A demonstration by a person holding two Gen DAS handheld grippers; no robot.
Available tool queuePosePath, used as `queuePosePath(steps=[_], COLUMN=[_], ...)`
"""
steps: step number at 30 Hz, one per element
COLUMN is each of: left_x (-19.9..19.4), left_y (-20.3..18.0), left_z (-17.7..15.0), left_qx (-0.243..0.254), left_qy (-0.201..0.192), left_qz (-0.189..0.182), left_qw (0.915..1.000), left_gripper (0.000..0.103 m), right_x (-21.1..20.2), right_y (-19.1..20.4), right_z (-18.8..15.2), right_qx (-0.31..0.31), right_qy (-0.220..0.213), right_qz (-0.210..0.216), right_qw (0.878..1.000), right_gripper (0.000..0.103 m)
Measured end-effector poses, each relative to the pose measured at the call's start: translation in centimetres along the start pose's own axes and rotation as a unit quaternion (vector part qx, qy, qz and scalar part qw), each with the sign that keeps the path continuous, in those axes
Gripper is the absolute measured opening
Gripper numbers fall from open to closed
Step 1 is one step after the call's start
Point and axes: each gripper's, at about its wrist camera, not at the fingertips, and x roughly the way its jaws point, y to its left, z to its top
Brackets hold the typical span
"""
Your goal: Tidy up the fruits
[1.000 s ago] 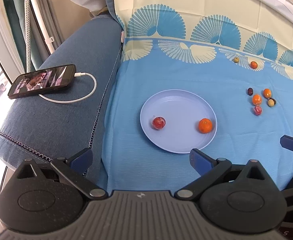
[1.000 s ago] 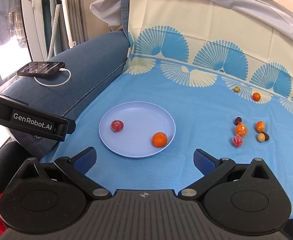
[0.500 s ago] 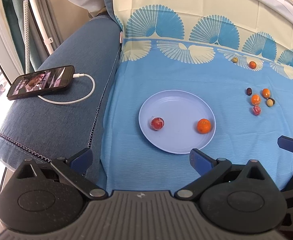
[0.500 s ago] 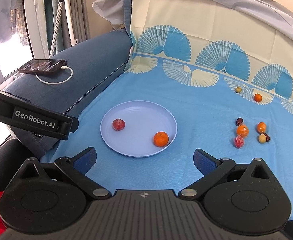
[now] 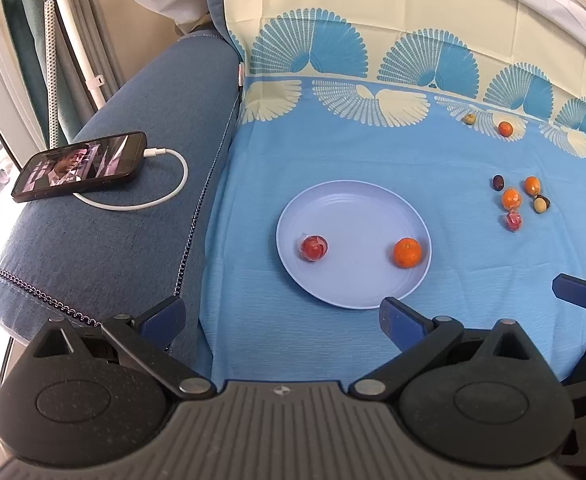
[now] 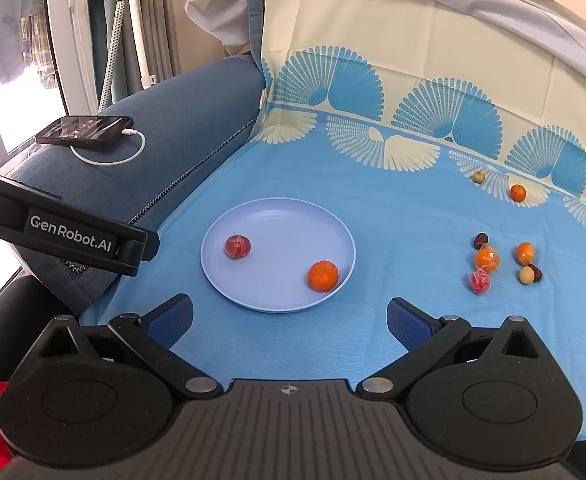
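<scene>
We are holding our left gripper (image 5: pixel 281 316) and right gripper (image 6: pixel 289 320) with fingers spread wide and empty, just short of the plate's (image 6: pixel 253 296) near rim. Bare blue cloth (image 6: pixel 393 216) is lying open around the plate. On the plate a tangerine (image 6: pixel 323 275) is sitting by the right rim and a wrapped red fruit (image 6: pixel 237 246) toward the left. Right of the plate, well apart, a cluster of small fruits (image 6: pixel 487 260) is lying loose; two more (image 6: pixel 517 192) are sitting farther back. Left of the plate, the left gripper's body is reading "GenRobot.AI". Beyond it a phone (image 5: pixel 81 166) is charging on the sofa arm. Since a second ago the fruits are staying put; the cameras are shifting only slightly.
</scene>
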Motion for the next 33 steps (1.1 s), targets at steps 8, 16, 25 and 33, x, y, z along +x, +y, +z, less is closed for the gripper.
queuePosePath(steps=[8,16,25,33], left_x=[0.2,0.8,2.1,5.1], left_y=[-0.1,-0.4,-1.3,-4.8], left_z=[0.1,0.1,0.8,3.0], left_qx=[0.001,0.003,0.019,0.036], left_qy=[0.003,0.011,0.023,0.057], left_qz=[0.0,0.002,0.006,-0.014], left_qw=[1.0,0.9999,0.9995,0.9976], left_gripper=[0.103,0.103,0.103,0.103], right_x=[0.4,1.0,2.2,3.6], right_y=[-0.1,-0.5,-2.5,-9.4], right_z=[-0.2,-0.3,-0.6,-2.0], right_qx=[0.002,0.01,0.048,0.125], right_qy=[0.004,0.01,0.01,0.011], right_qz=[0.002,0.003,-0.024,-0.092], right_qw=[1.0,1.0,0.998,0.988], right_gripper=[0.102,0.102,0.102,0.102])
